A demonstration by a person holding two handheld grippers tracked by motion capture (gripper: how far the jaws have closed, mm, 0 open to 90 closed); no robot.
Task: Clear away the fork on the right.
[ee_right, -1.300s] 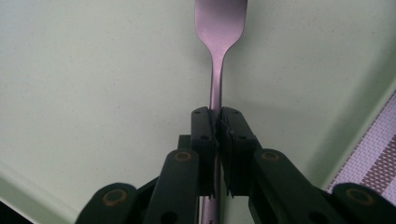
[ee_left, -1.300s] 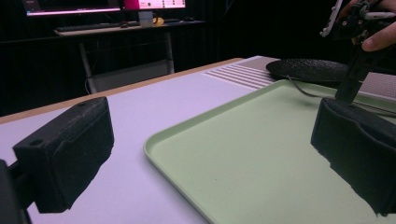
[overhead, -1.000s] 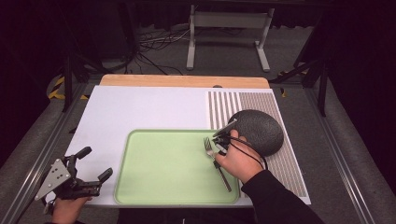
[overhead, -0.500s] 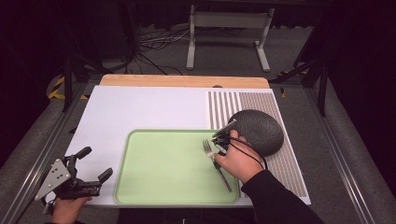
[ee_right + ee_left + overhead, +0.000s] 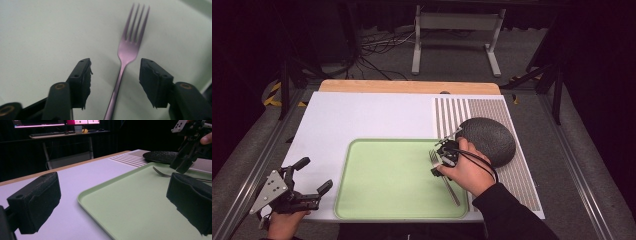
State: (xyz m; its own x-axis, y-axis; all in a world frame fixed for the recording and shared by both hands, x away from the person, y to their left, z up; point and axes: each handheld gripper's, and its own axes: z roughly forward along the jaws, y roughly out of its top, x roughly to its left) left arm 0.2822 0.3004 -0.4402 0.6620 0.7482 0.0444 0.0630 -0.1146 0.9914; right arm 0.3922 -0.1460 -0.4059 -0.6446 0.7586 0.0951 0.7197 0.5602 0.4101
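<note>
A purple-tinted metal fork [image 5: 451, 192] lies flat on the pale green tray [image 5: 387, 175], tines pointing away from the person. My right gripper [image 5: 443, 159] hovers low over the fork's neck, open. In the right gripper view the fork [image 5: 127, 50] runs up between the two black pads [image 5: 81, 80], neither touching it. My left gripper [image 5: 316, 173] rests at the table's front left corner, open and holding nothing. Its own view looks across the tray's rim [image 5: 82, 197] toward the fork [image 5: 162, 173] and the right gripper [image 5: 183, 161].
A dark grey round dish [image 5: 489, 140] sits on the striped mat [image 5: 452, 112] just right of the tray, close behind the right hand. The white mat [image 5: 362, 117] spreads out behind the tray. A wooden strip [image 5: 409, 86] edges the far side.
</note>
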